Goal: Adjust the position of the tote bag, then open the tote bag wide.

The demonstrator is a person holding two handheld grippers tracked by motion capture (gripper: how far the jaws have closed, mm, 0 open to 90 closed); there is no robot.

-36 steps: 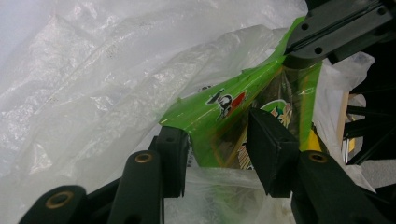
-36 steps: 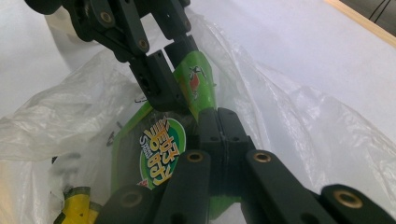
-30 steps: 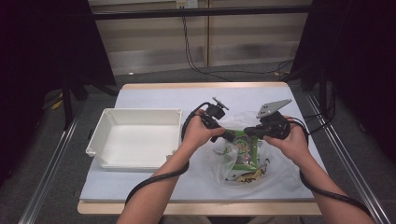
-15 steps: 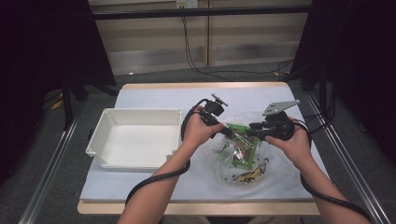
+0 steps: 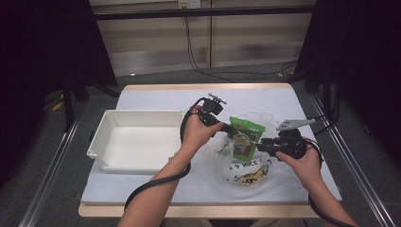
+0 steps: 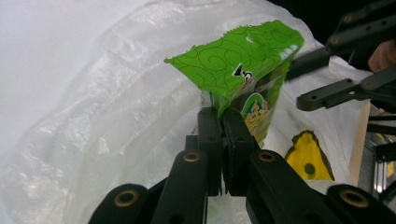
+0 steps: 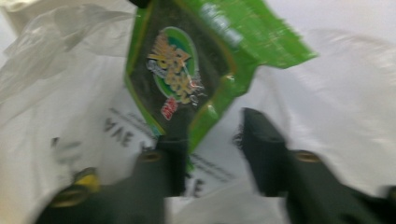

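A green snack packet (image 5: 245,137) hangs upright over a crumpled clear plastic bag (image 5: 246,172) with black and yellow print. My left gripper (image 5: 230,128) comes in from the left and is shut on the packet's lower left corner; in the left gripper view the jaws (image 6: 223,119) pinch the green packet (image 6: 243,60) just below its top seal. My right gripper (image 5: 261,142) points left at the packet's right side and stands open. In the right gripper view the green packet (image 7: 187,60) hangs ahead of the right gripper (image 7: 215,140), its bottom edge beside the left finger (image 7: 170,156).
A white empty tray (image 5: 101,137) sits on the left of the white table (image 5: 161,97). The bag (image 6: 107,121) spreads under and behind the packet. Cables trail from both grippers across the table. Dark floor and metal rails lie off both sides.
The packet has risen out of the bag and now stands more upright. My right gripper has dropped back toward the near edge, its jaws apart. My left hand keeps its hold.
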